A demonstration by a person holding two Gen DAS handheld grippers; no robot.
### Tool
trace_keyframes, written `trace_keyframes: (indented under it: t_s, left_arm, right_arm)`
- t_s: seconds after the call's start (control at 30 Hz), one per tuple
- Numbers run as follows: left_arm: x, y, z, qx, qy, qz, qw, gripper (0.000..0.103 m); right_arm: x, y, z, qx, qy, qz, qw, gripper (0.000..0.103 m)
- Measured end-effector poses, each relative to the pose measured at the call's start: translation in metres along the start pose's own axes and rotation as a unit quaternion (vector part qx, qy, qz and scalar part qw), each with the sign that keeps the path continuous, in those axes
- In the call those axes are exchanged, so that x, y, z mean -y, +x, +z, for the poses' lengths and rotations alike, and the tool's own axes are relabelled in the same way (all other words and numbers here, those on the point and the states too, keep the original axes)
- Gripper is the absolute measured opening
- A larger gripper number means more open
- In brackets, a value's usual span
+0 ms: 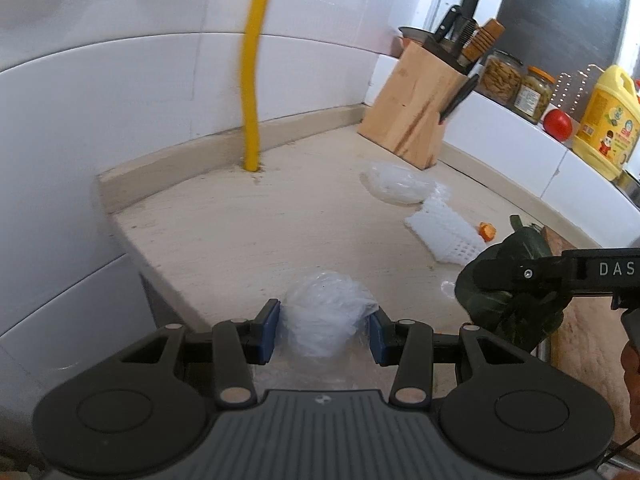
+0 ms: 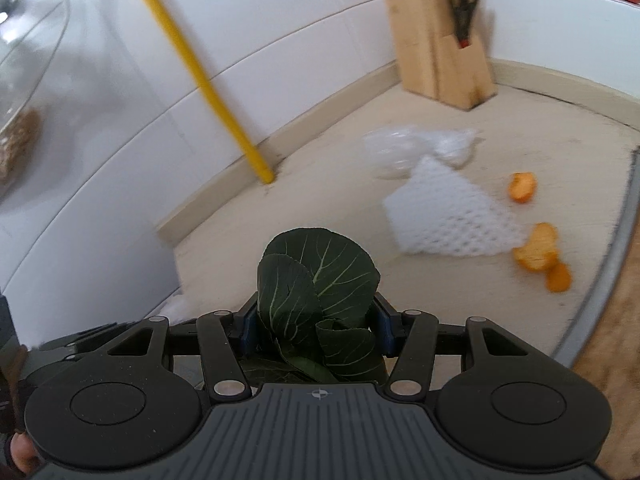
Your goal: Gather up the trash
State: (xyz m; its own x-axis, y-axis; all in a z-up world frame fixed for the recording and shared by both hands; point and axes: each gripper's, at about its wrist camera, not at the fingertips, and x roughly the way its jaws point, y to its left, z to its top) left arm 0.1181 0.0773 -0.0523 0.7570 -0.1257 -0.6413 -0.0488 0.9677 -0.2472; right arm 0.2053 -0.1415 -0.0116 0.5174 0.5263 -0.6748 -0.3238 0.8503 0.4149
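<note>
A crumpled clear plastic wad (image 1: 320,314) is pinched in the left gripper (image 1: 323,330), and a bunch of dark green leaves (image 2: 320,300) is clamped in the right gripper (image 2: 316,326), so both are loaded. The leftover trash, a white foam net (image 2: 448,216) and orange peels (image 2: 540,256), is found ahead and right on the countertop (image 2: 320,184). It's probably reached sooner by the right gripper, with the net's long axis running diagonally.

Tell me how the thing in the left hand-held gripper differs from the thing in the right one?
The left hand-held gripper holds a crumpled clear plastic wrap; the right hand-held gripper holds dark green leaves. The plastic wrap is see-through and bunched into a ball, while the leaves are opaque, veined and stand up in curled, overlapping layers. Both are pinched between blue pads above the countertop.
</note>
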Motion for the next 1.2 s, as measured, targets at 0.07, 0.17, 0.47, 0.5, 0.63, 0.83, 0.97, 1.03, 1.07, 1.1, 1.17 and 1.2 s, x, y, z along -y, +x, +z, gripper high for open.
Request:
trace_keyframes:
  t_s: [0.07,0.17,0.47,0.5,0.63,0.83,0.97,1.03,1.07,1.1,1.17,1.2]
  left_arm:
    - [-0.006,-0.005,-0.002,0.002,-0.005,0.006,1.0000,0.039]
    - [-0.017,-0.014,-0.005,0.006,-0.013,0.017,0.9998,0.039]
    - [-0.044,-0.036,-0.014,0.017,-0.034,0.039,0.9985,0.039]
    - [-0.046,-0.038,-0.015,0.018,-0.035,0.039,0.9984,0.039]
    - [-0.051,-0.046,-0.018,0.023,-0.035,0.042,0.9982,0.039]
    - [-0.061,-0.058,-0.023,0.031,-0.038,0.045,0.9978,0.039]
    - [-0.067,-0.066,-0.027,0.035,-0.040,0.048,0.9974,0.039]
    - [-0.071,-0.070,-0.028,0.037,-0.041,0.049,0.9973,0.039]
    - [-0.073,-0.072,-0.029,0.038,-0.041,0.050,0.9972,0.039]
    - [-0.075,-0.074,-0.030,0.039,-0.042,0.050,0.9971,0.039]
    - [-0.079,-0.078,-0.032,0.041,-0.044,0.052,0.9969,0.039]
    - [-0.082,-0.079,-0.034,0.041,-0.045,0.053,0.9967,0.039]
  right_arm:
    - [-0.011,0.005,-0.001,-0.005,-0.009,0.009,1.000,0.061]
    - [-0.027,0.013,-0.003,-0.012,-0.023,0.021,0.999,0.061]
    - [-0.062,0.024,-0.008,-0.028,-0.048,0.043,0.997,0.061]
    - [-0.065,0.024,-0.009,-0.029,-0.050,0.044,0.997,0.061]
    - [-0.074,0.027,-0.011,-0.031,-0.056,0.046,0.997,0.061]
    - [-0.089,0.031,-0.016,-0.034,-0.066,0.049,0.996,0.061]
    - [-0.098,0.031,-0.020,-0.036,-0.072,0.050,0.996,0.061]
    - [-0.104,0.032,-0.022,-0.036,-0.075,0.051,0.995,0.061]
    - [-0.106,0.032,-0.023,-0.036,-0.076,0.051,0.995,0.061]
    - [-0.109,0.032,-0.024,-0.037,-0.077,0.051,0.995,0.061]
    - [-0.114,0.034,-0.027,-0.038,-0.081,0.053,0.995,0.061]
    - [-0.116,0.033,-0.027,-0.039,-0.082,0.054,0.994,0.061]
